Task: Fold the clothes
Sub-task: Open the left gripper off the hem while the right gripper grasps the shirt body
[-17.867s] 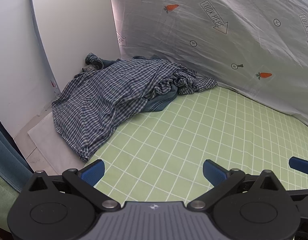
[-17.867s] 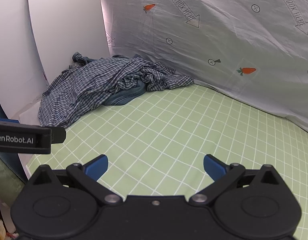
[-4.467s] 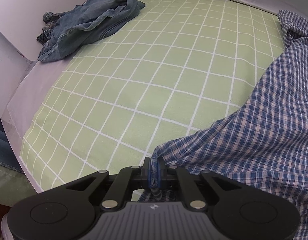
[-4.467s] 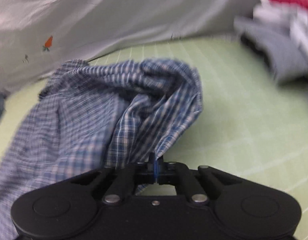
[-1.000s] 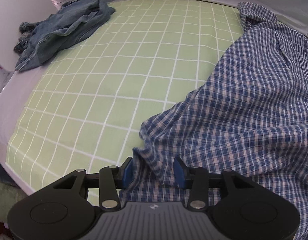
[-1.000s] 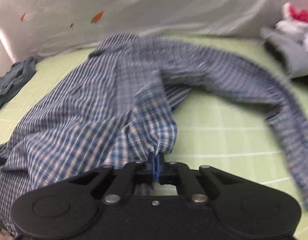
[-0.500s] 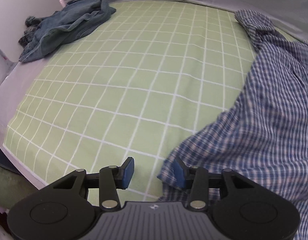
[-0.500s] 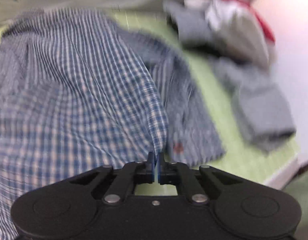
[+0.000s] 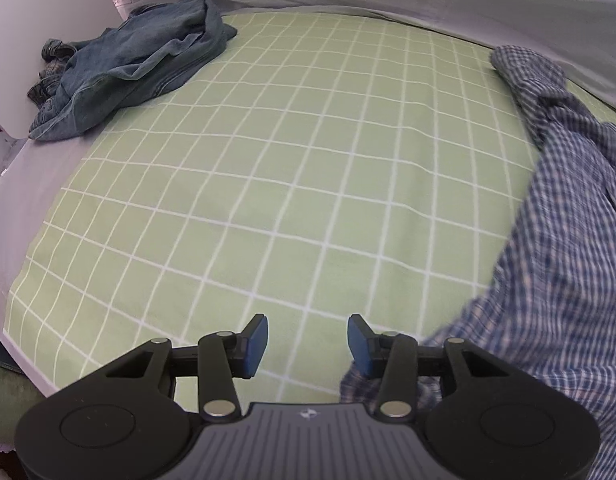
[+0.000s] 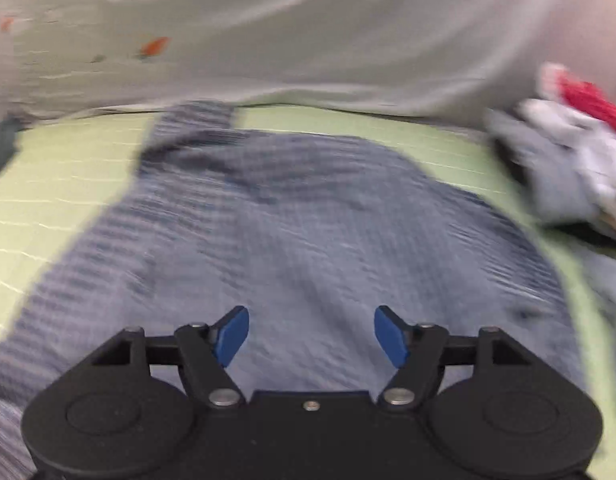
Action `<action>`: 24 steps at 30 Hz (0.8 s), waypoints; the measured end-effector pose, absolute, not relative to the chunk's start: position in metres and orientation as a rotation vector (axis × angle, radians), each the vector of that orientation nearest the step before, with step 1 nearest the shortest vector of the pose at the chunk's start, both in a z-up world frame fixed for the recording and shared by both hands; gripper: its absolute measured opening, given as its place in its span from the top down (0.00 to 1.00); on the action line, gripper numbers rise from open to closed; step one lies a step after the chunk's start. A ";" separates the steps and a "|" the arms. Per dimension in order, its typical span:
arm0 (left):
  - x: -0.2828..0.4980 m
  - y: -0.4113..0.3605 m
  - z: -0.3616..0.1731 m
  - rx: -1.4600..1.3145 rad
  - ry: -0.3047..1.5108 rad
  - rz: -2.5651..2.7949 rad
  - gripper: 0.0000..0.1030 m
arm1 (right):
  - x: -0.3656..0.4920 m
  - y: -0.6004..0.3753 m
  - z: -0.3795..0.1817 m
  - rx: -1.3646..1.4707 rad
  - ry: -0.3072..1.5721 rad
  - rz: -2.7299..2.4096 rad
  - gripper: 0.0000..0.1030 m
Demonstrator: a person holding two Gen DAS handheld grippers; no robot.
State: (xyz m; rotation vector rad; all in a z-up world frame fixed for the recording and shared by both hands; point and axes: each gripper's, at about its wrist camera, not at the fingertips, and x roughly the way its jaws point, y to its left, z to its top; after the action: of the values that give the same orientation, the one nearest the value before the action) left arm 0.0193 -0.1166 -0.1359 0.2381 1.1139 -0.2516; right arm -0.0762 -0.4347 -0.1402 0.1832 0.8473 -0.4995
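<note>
Shirt: plaid shirt (image 10: 308, 240) lies spread on the green checked bed (image 9: 268, 180).
Grippers: left hand-held gripper (image 9: 307, 344) and right hand-held gripper (image 10: 311, 336) both gape, holding nothing.
Risk: a pinch through both layers could bunch the fold.
Containers: none visible.

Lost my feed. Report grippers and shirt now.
Left gripper open, empty. Right gripper open over the plaid shirt. Shirt spread on green sheet. Denim pile far corner, not in the way.
</note>
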 end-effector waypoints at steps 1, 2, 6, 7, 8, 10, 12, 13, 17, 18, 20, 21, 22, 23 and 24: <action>0.024 -0.115 -0.137 0.232 1.117 -0.249 0.55 | -0.057 -0.430 -0.141 0.206 0.851 -0.468 0.31; 0.028 -0.112 -0.137 0.225 1.121 -0.245 0.55 | -0.039 -0.427 -0.143 0.234 0.855 -0.443 0.31; 0.045 -0.097 -0.135 0.136 1.144 -0.213 0.55 | 0.018 -0.404 -0.155 0.322 0.878 -0.389 0.26; 0.048 -0.093 -0.135 0.112 1.152 -0.207 0.55 | 0.029 -0.398 -0.158 0.332 0.886 -0.383 0.25; 0.050 -0.090 -0.135 0.093 1.158 -0.201 0.55 | 0.040 -0.391 -0.162 0.341 0.894 -0.377 0.22; 0.054 -0.085 -0.135 0.071 1.167 -0.194 0.55 | 0.059 -0.380 -0.168 0.336 0.913 -0.371 0.19; 0.055 -0.083 -0.135 0.062 1.167 -0.190 0.55 | 0.068 -0.369 -0.173 0.280 0.938 -0.376 0.15; 0.055 -0.082 -0.134 0.059 1.168 -0.188 0.55 | 0.073 -0.364 -0.176 0.252 0.950 -0.378 0.15; 0.053 -0.084 -0.132 0.056 1.162 -0.188 0.55 | 0.075 -0.359 -0.180 0.215 0.952 -0.385 0.64; 0.051 -0.085 -0.131 0.059 1.157 -0.191 0.55 | 0.072 -0.363 -0.179 0.235 0.948 -0.372 0.83; 0.047 -0.088 -0.128 0.075 1.141 -0.198 0.55 | 0.062 -0.371 -0.172 0.265 0.928 -0.351 0.91; 0.045 -0.092 -0.125 0.094 1.128 -0.200 0.55 | 0.054 -0.375 -0.164 0.268 0.903 -0.346 0.94; 0.042 -0.095 -0.122 0.114 1.113 -0.206 0.55 | 0.046 -0.379 -0.157 0.272 0.878 -0.341 0.94; 0.039 -0.099 -0.119 0.133 1.098 -0.212 0.55 | 0.034 -0.385 -0.148 0.284 0.844 -0.333 0.94; 0.036 -0.102 -0.116 0.141 1.086 -0.220 0.55 | 0.021 -0.390 -0.139 0.296 0.812 -0.328 0.94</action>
State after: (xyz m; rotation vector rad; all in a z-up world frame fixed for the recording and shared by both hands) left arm 0.0358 -0.1023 -0.1157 0.1406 1.0860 -0.2204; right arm 0.0213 -0.3901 -0.1386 0.2964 0.8124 -0.3282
